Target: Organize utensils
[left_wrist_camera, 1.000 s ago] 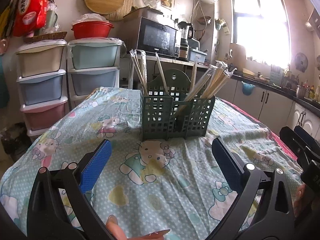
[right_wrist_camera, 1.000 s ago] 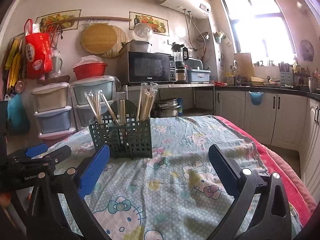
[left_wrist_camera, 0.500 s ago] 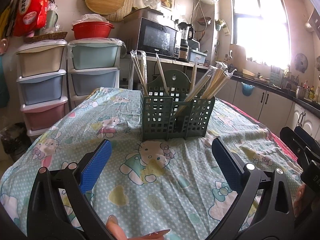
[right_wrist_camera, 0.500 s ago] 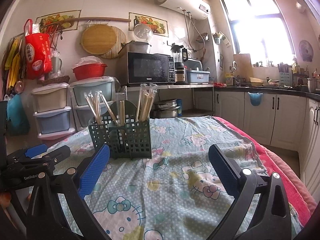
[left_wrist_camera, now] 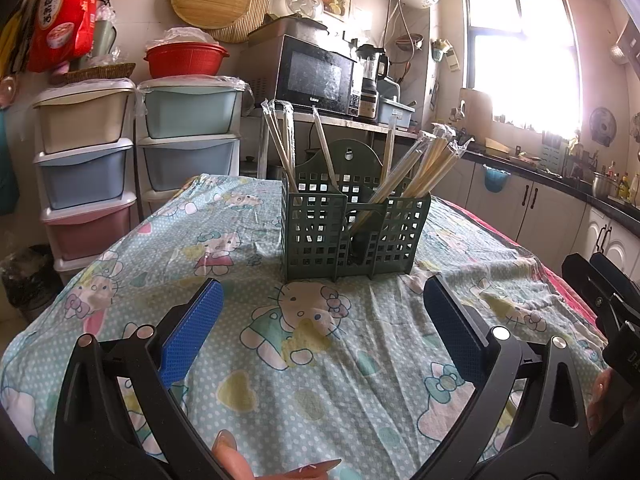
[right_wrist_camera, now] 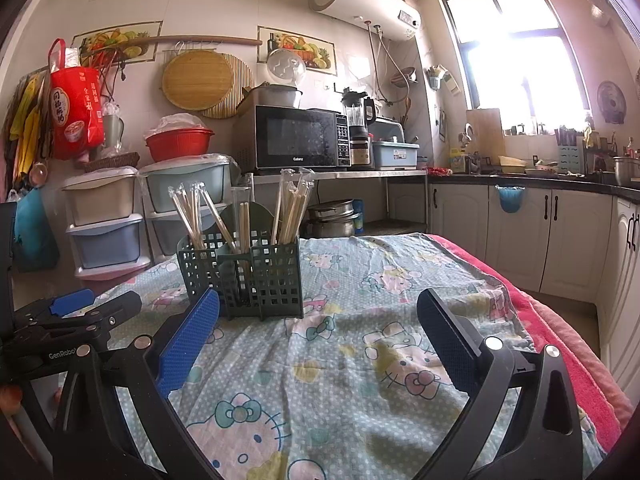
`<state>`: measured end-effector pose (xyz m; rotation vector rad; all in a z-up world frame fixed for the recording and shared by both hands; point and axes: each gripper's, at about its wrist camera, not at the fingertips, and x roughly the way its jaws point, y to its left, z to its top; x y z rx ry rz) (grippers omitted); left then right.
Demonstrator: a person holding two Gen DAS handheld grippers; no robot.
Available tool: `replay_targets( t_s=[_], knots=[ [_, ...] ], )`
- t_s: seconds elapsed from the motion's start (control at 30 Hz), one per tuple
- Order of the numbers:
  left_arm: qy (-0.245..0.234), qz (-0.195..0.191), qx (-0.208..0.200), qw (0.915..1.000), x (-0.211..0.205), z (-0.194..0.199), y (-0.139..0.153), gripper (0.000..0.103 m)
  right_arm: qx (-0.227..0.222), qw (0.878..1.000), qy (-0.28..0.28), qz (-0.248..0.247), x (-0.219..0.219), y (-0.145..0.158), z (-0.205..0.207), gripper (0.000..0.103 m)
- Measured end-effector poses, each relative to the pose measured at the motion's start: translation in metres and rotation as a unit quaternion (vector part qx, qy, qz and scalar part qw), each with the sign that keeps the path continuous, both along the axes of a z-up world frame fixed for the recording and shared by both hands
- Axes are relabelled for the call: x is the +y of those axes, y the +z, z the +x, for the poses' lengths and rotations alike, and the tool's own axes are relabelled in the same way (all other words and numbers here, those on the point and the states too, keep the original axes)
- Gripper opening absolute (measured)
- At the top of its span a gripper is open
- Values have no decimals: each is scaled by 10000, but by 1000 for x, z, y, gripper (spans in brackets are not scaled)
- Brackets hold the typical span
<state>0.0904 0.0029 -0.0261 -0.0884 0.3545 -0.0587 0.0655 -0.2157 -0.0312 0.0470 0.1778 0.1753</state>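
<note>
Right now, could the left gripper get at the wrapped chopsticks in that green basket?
Probably yes. The left gripper is open and faces the green basket across bare tablecloth; the chopsticks stick up above its rim, with nothing lying between.

A home kitchen: a microwave point(right_wrist_camera: 301, 138), a blender point(right_wrist_camera: 357, 130), white cabinets point(right_wrist_camera: 516, 232) under a dark counter, stacked plastic drawers point(left_wrist_camera: 84, 168).

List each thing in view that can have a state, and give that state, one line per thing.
left gripper: open, empty
right gripper: open, empty
green caddy: upright on the table
wrapped chopsticks: standing in the caddy, leaning
microwave: door shut
storage drawers: closed
</note>
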Motion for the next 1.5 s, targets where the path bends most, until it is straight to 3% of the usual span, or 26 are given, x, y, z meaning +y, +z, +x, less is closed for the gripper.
replay_targets(
  t_s=[1.2,1.4,1.5],
  knots=[
    [28,-57,143,9999,1,6,-5,92,135,9999,-83,19,-3,0,4,97],
    [155,-151,342,9992,5,10,-8,92,508,9985,-144,110,-9,-2,16,97],
    [322,-246,778,9961,20,24,-10,92,1010,9944,-316,-80,-19,-2,40,96]
  ],
)
